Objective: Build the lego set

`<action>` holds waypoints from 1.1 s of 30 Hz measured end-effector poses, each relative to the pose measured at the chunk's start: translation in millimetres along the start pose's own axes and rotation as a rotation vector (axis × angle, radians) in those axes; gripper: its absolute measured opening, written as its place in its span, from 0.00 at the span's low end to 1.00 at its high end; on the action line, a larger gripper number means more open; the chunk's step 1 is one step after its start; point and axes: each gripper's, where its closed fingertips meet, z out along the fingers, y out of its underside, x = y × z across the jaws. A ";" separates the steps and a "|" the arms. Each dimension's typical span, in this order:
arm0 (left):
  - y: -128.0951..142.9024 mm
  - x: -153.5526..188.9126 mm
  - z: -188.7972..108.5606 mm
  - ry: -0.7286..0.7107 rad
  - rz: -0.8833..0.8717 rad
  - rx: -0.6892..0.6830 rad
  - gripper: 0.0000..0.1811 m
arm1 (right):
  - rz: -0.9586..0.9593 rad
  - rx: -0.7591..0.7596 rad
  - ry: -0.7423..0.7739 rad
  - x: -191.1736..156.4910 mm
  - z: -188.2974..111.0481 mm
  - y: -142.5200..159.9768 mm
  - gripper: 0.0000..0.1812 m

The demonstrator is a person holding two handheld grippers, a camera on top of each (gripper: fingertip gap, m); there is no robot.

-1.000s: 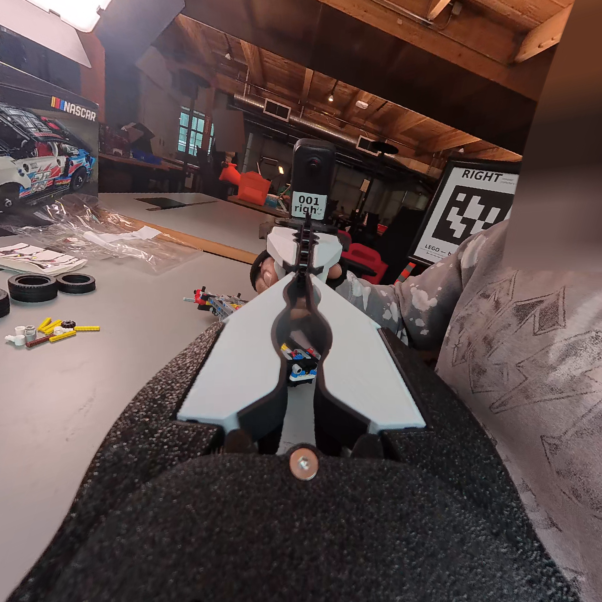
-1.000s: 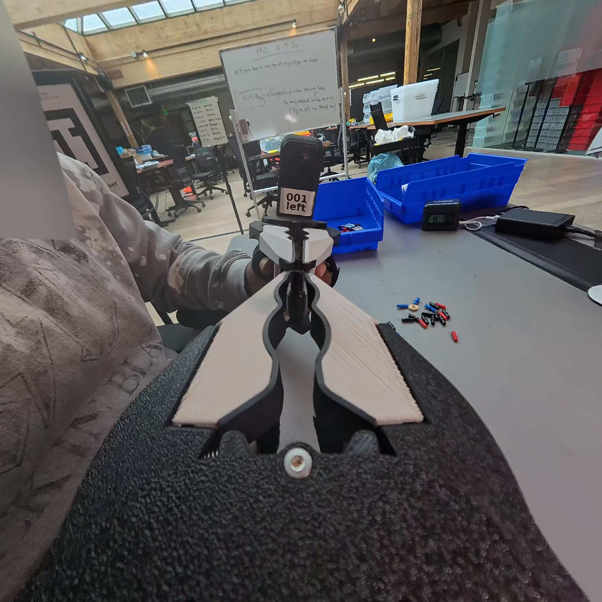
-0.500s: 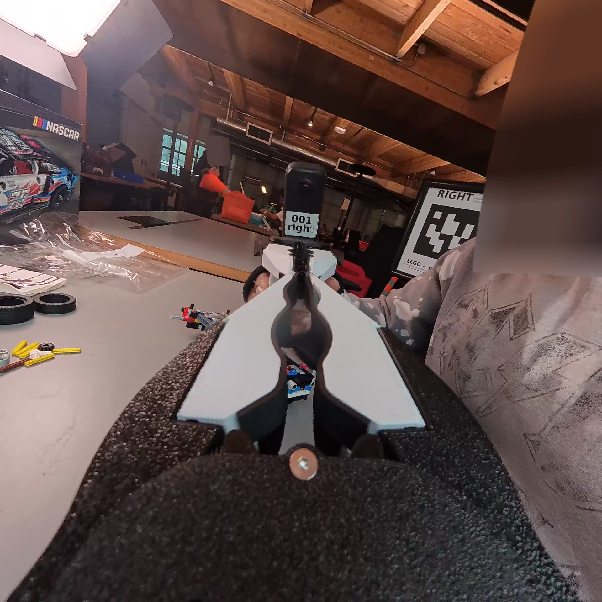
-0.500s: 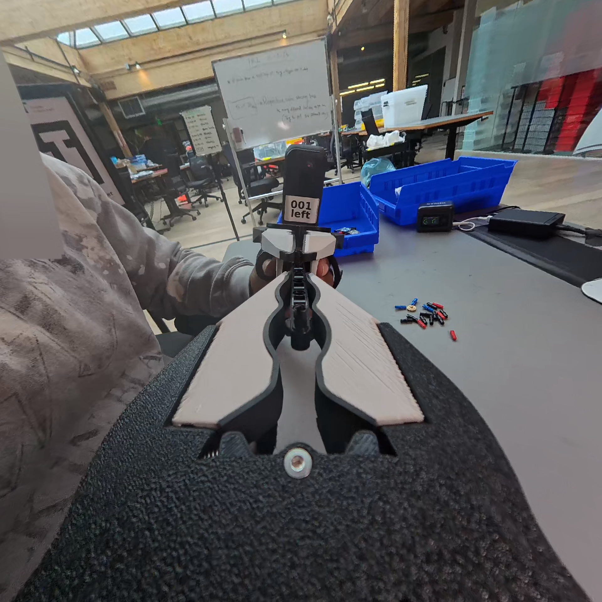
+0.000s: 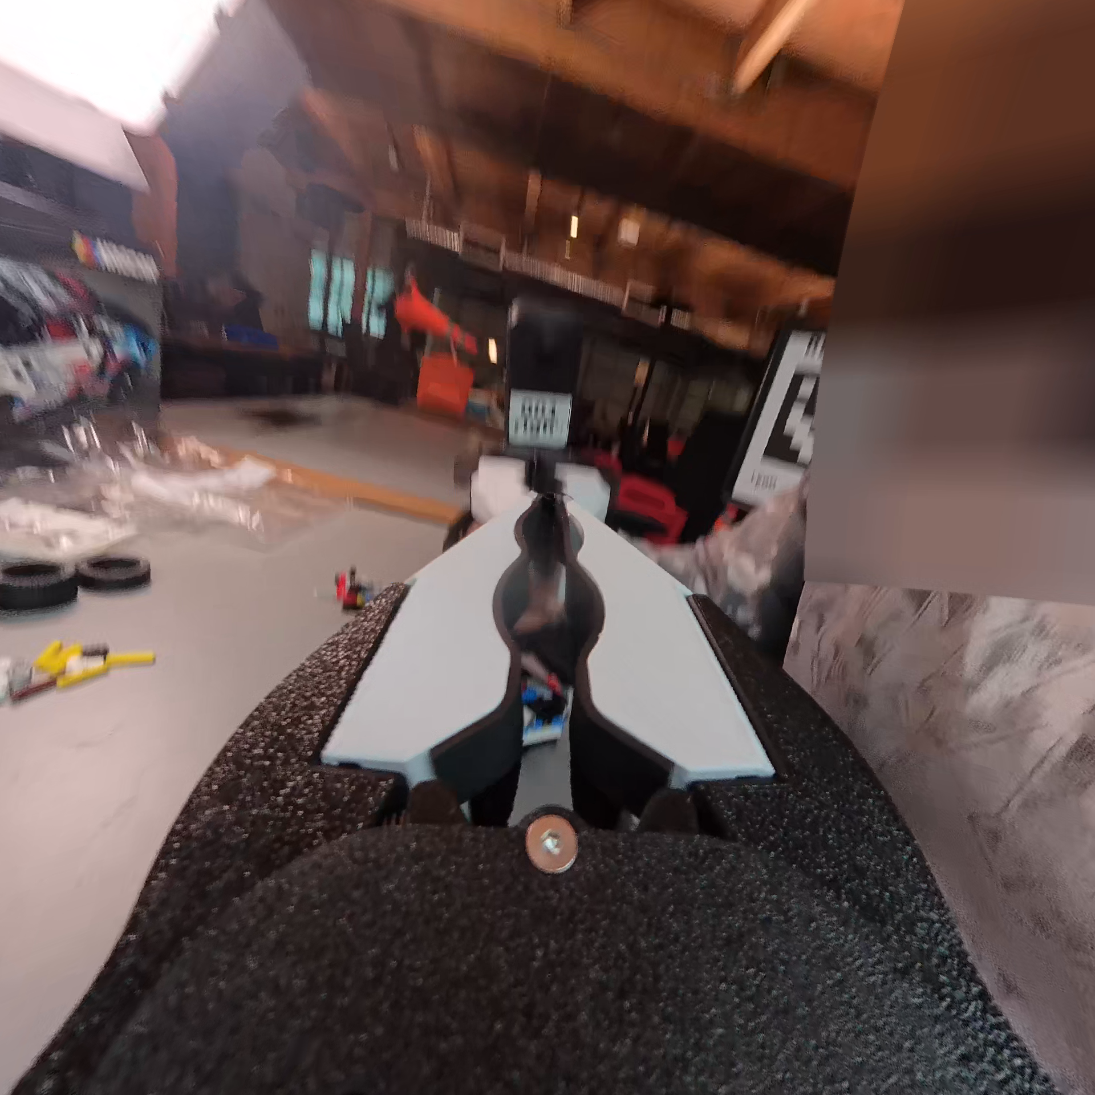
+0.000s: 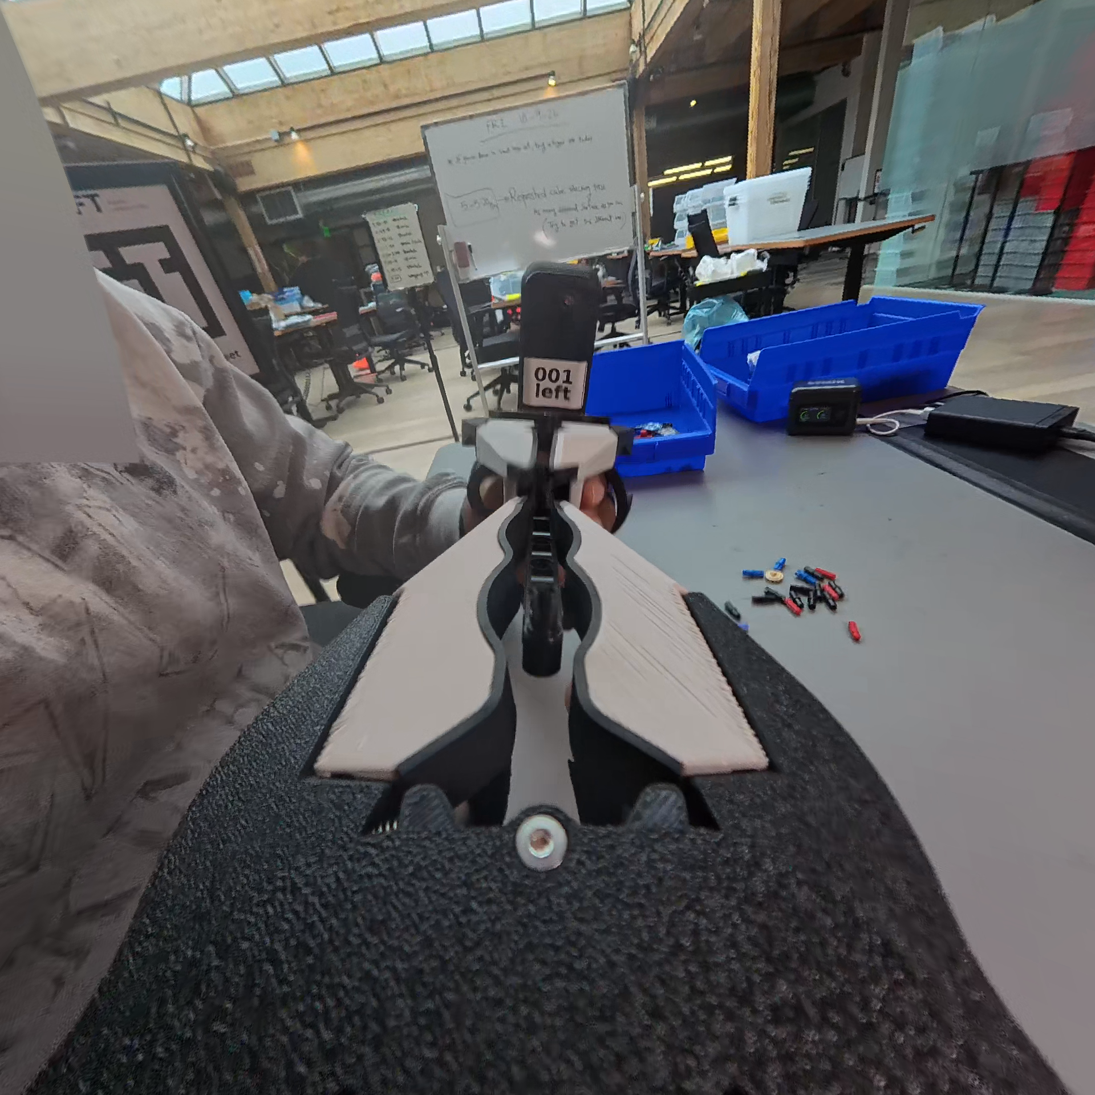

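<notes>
My left gripper (image 5: 548, 509) and my right gripper (image 6: 540, 509) point at each other above the grey table (image 6: 889, 592), tips nearly touching, and both look shut. In the right wrist view the left gripper's dark fingers (image 6: 540, 622) reach in under my right tips. I cannot see any piece clamped in either gripper. A small blue, white and red lego assembly (image 5: 542, 708) lies on the table below the left gripper, seen through its finger gap. A second small assembly (image 5: 354, 586) lies further left. The left wrist view is motion-blurred.
Two black tyres (image 5: 71, 578) and yellow and grey pins (image 5: 83, 660) lie at the left, with clear bags (image 5: 178, 486) and the set's box (image 5: 65, 349) behind. Red, blue and black pins (image 6: 800, 586) lie at the right, before blue bins (image 6: 829, 355). A person's sleeves (image 6: 237, 474) flank both grippers. The tips of both grippers are at nearly the same place.
The left gripper's fingers have slid further in under the right gripper's tips. The left wrist view has shifted a little and gone blurred. The loose parts have not moved.
</notes>
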 end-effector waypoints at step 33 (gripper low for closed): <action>35.6 2.9 4.6 0.052 -0.071 -0.212 0.10 | -0.153 -0.031 0.067 0.5 4.9 11.1 0.04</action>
